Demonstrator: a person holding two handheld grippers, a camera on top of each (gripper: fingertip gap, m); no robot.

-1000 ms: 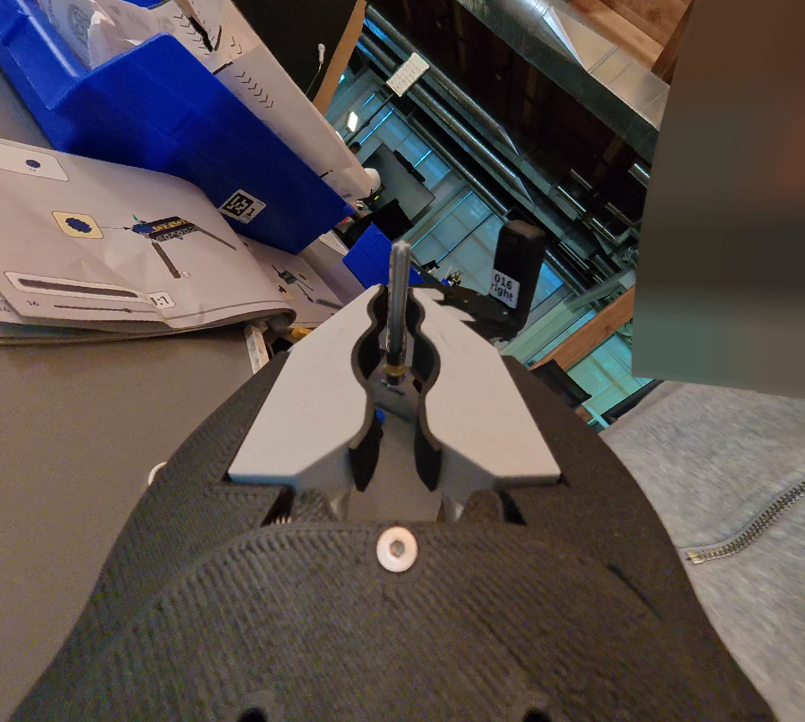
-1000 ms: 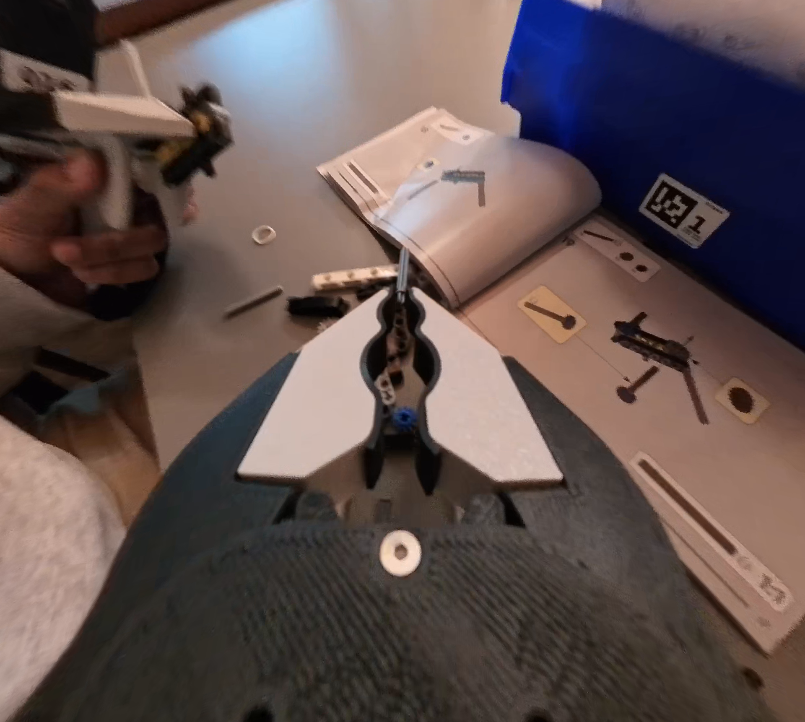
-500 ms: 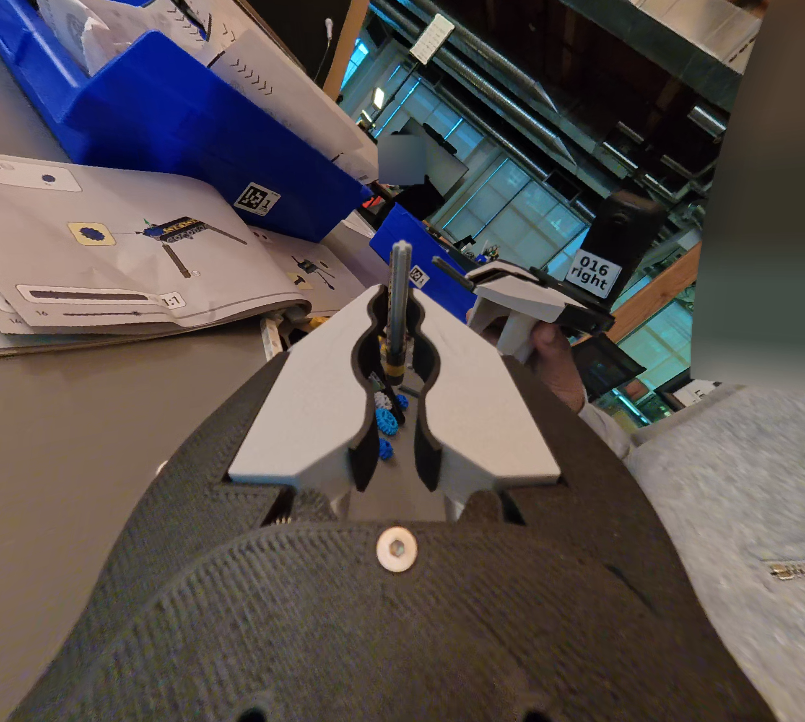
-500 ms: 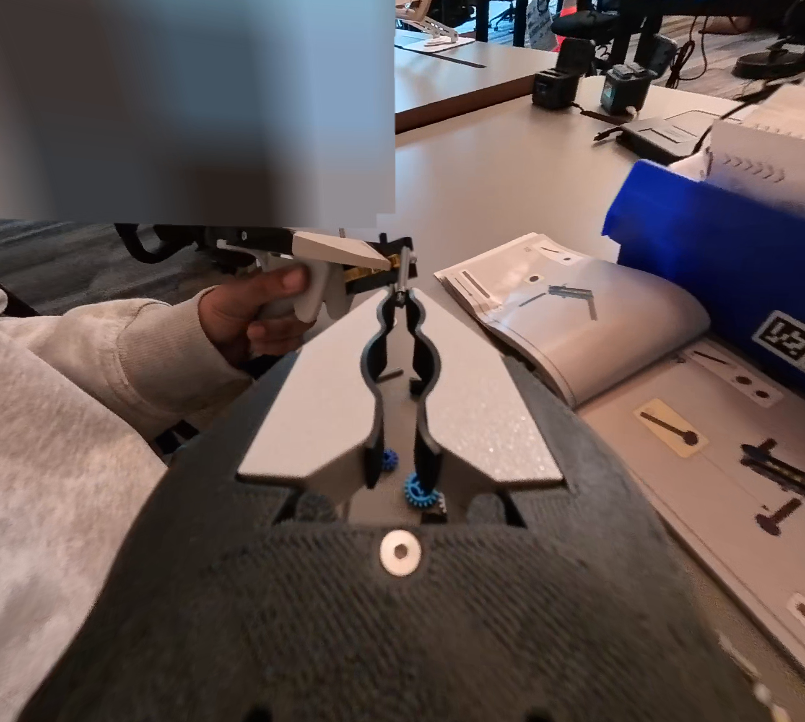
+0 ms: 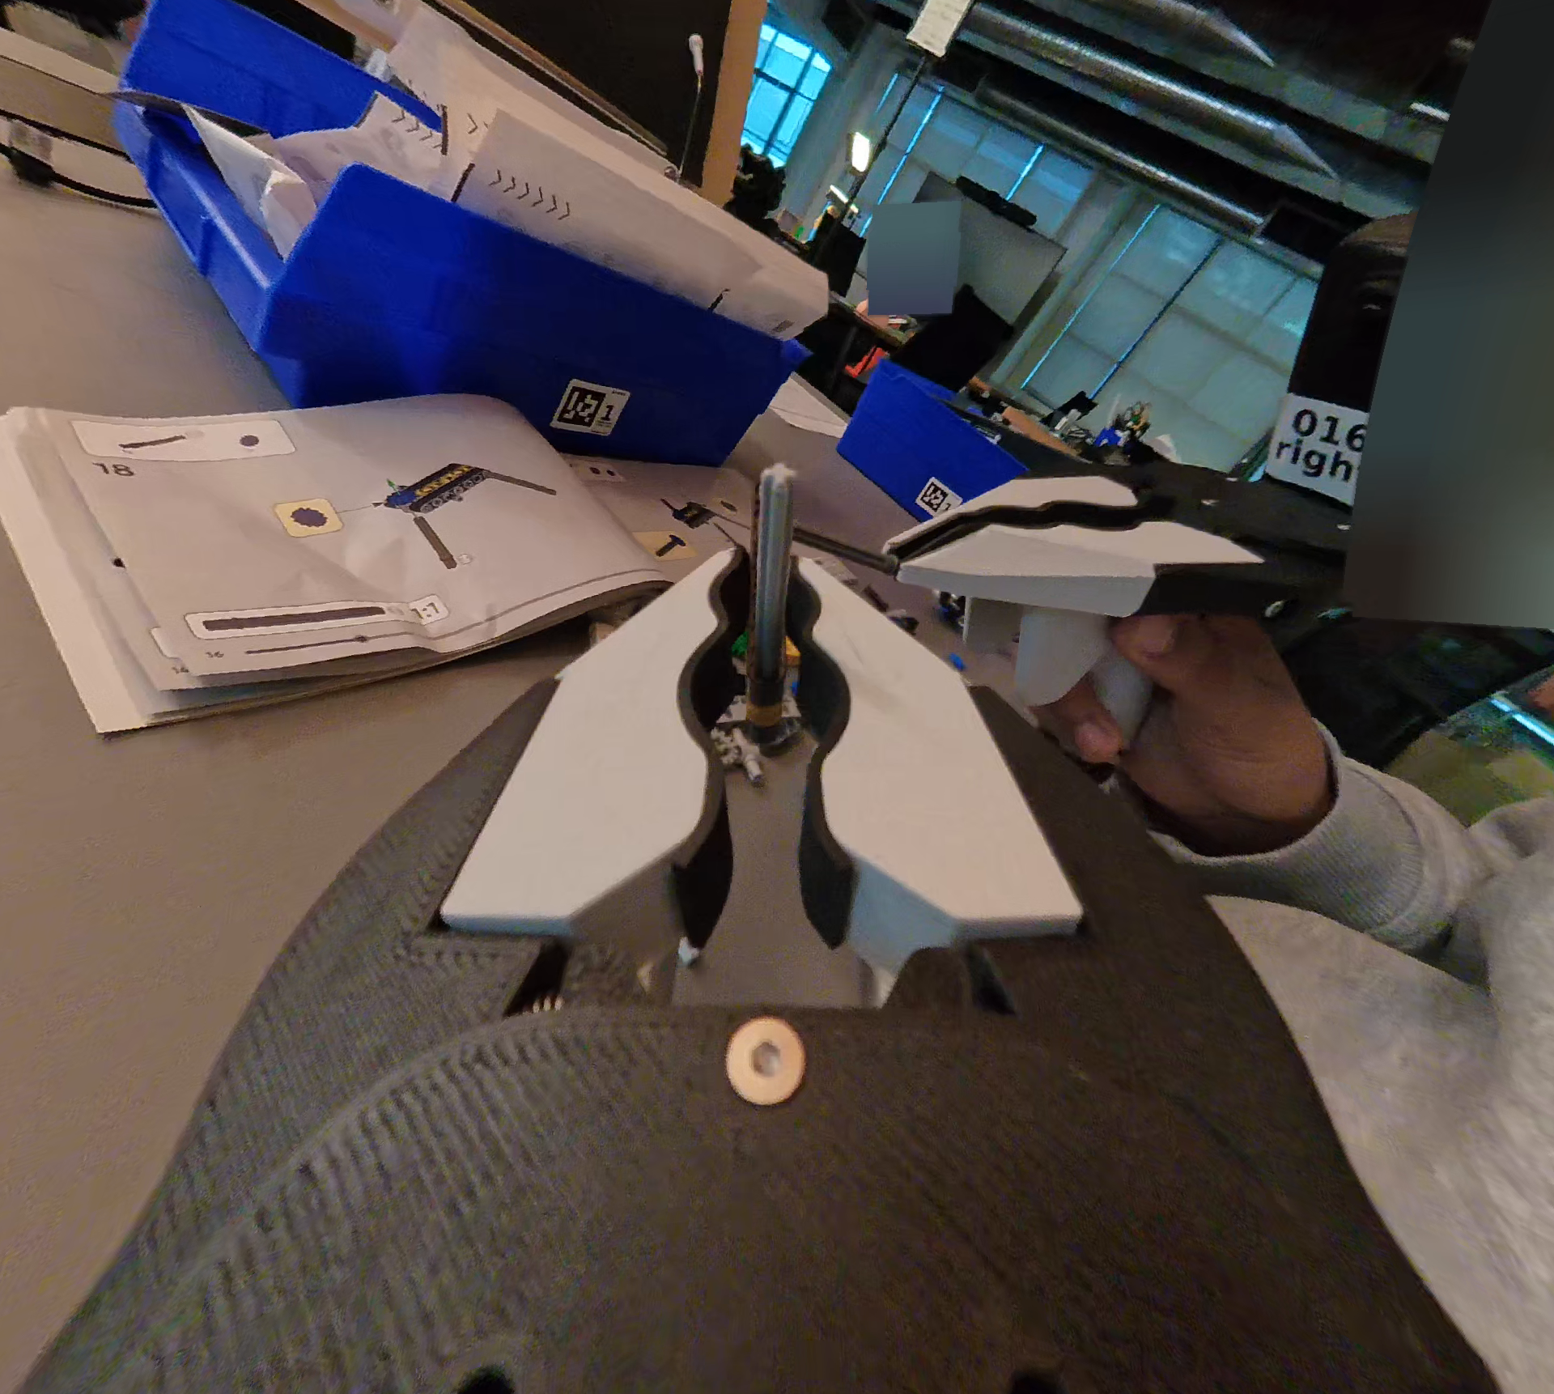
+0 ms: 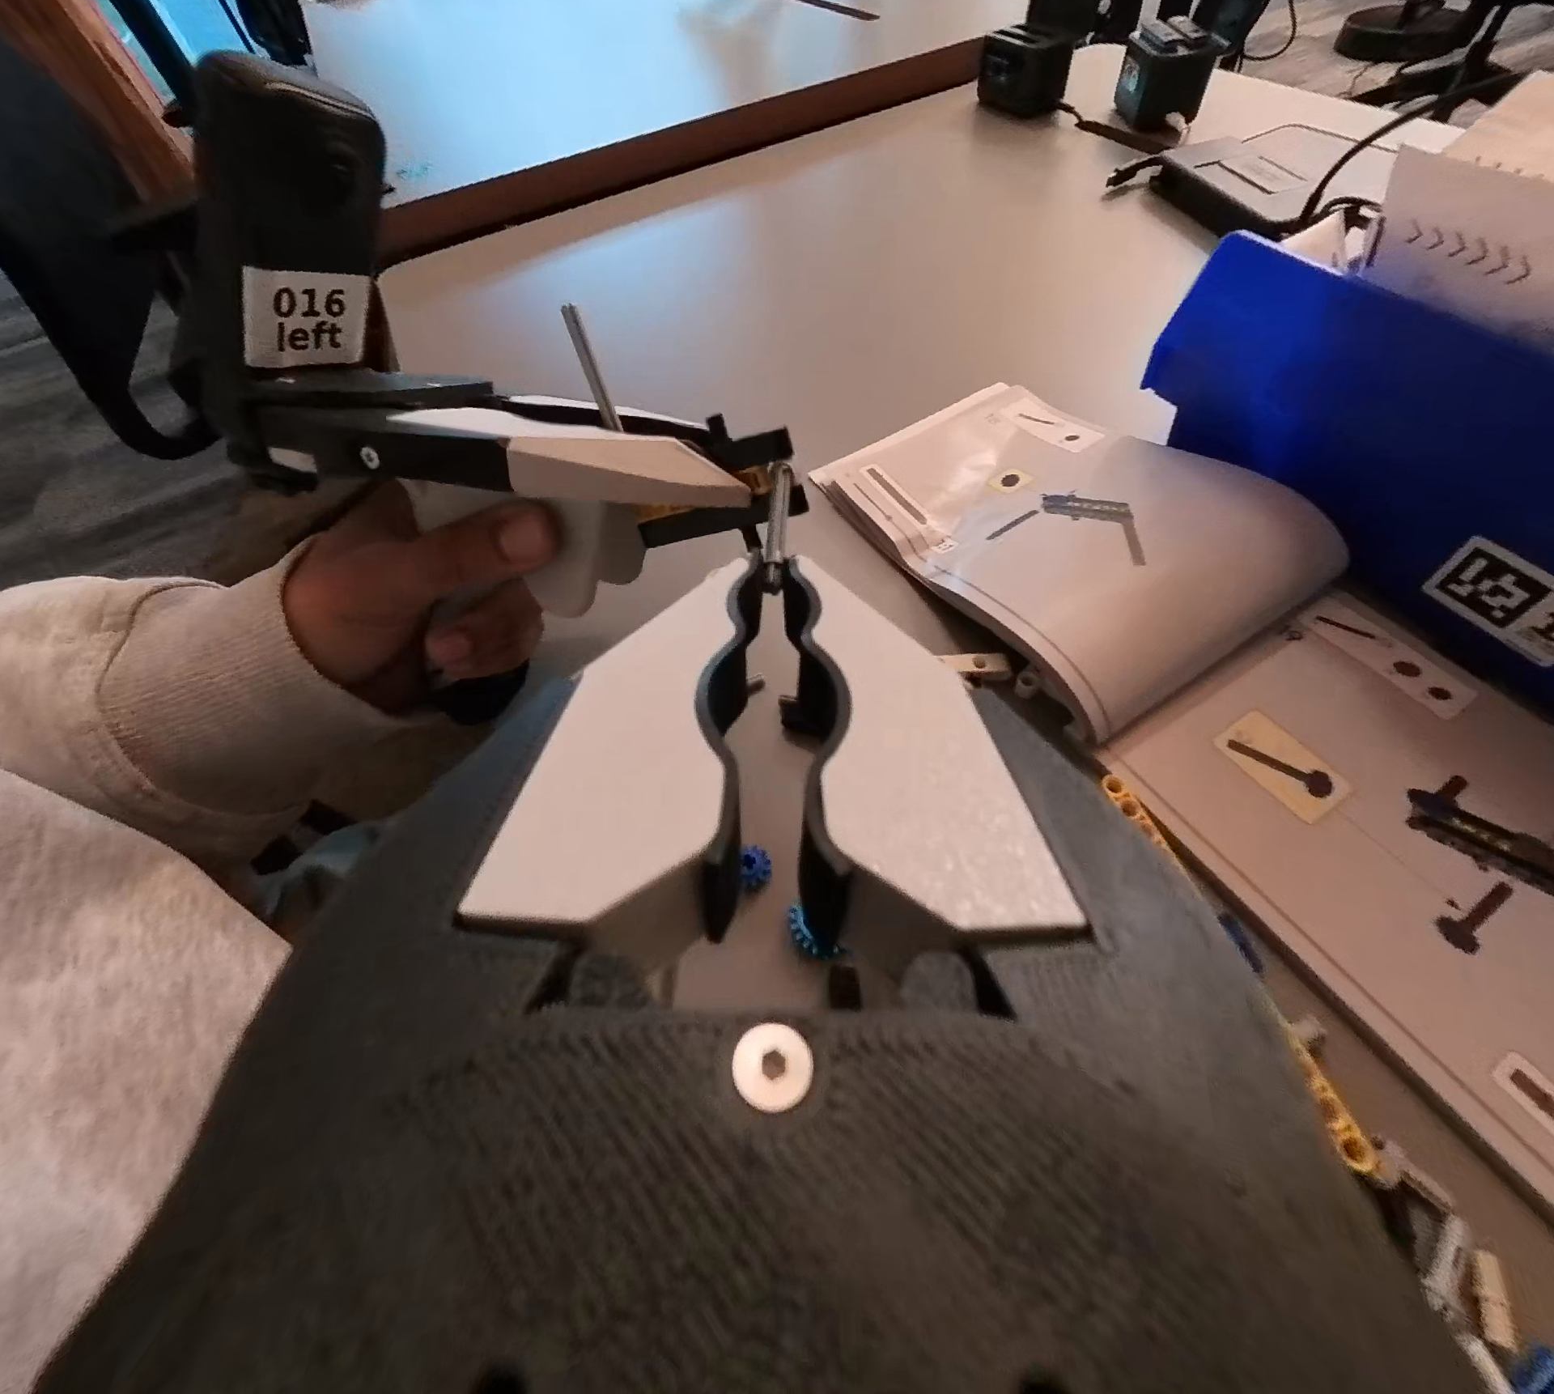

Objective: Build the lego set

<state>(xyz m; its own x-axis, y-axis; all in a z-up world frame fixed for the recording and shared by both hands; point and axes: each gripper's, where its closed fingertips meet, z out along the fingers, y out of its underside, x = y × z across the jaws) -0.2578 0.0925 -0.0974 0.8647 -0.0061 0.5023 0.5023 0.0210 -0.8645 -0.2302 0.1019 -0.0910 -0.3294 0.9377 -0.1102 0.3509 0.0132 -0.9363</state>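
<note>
In the left wrist view my left gripper [image 5: 770,561] is shut on a small black and yellow lego assembly [image 5: 763,714]. A grey axle [image 5: 772,571] stands up from it between the fingers. In the right wrist view my right gripper [image 6: 769,573] is shut on a short grey axle [image 6: 779,517]. Its far end touches or nearly touches the assembly [image 6: 761,466] held in the left gripper [image 6: 744,491]. The right gripper [image 5: 898,556] comes in from the right in the left wrist view, its thin axle [image 5: 841,548] pointing at the left gripper's tips.
An open instruction booklet [image 5: 336,555] [image 6: 1110,563] lies on the grey table in front of a blue bin [image 5: 471,319] [image 6: 1362,428] holding paper bags. Loose parts lie below the grippers: blue gears [image 6: 809,930], a yellow beam [image 6: 1337,1118]. Black devices [image 6: 1030,63] stand at the far edge. The grippers are tip to tip, or close to it.
The right gripper swung up from the table with its axle and came in to the left gripper's assembly. The left gripper tilted down toward the table, still holding the assembly.
</note>
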